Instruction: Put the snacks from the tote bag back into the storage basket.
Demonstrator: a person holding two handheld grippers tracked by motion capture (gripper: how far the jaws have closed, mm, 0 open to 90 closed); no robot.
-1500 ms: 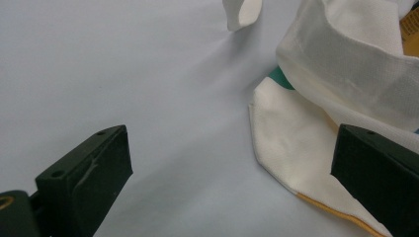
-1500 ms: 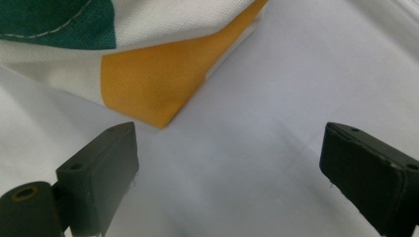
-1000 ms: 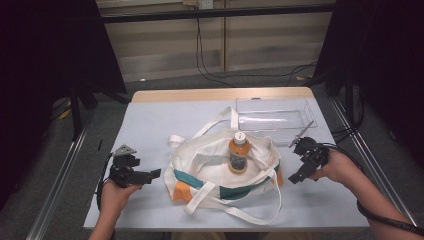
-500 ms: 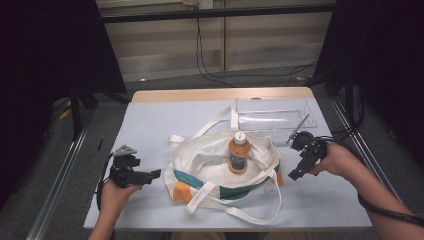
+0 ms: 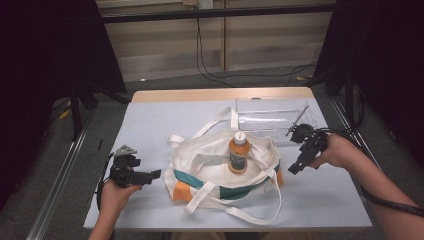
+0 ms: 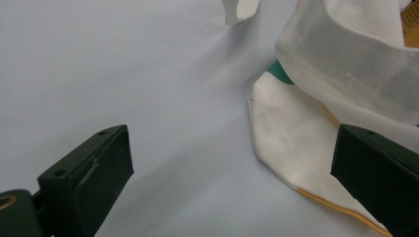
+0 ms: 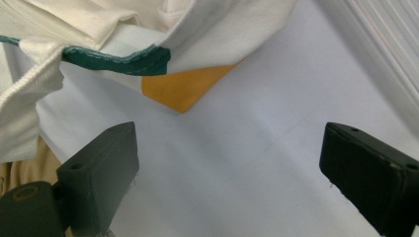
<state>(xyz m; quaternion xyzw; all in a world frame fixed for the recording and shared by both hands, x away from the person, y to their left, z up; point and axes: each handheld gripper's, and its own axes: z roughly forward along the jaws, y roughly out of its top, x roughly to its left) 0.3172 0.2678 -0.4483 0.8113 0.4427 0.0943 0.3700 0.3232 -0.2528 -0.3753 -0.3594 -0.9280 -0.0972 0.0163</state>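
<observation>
Tote bag [image 5: 220, 165] between both grippers

I work in a lab-like recording booth: black curtains [image 5: 45, 75] at both frame sides, cables [image 5: 210, 60] hanging top centre, metal frame rail [image 5: 55, 185] lower left.

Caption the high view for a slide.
An orange bottle stands in a white tote bag, flanked by an open left hand-held gripper and right hand-held gripper.
</observation>
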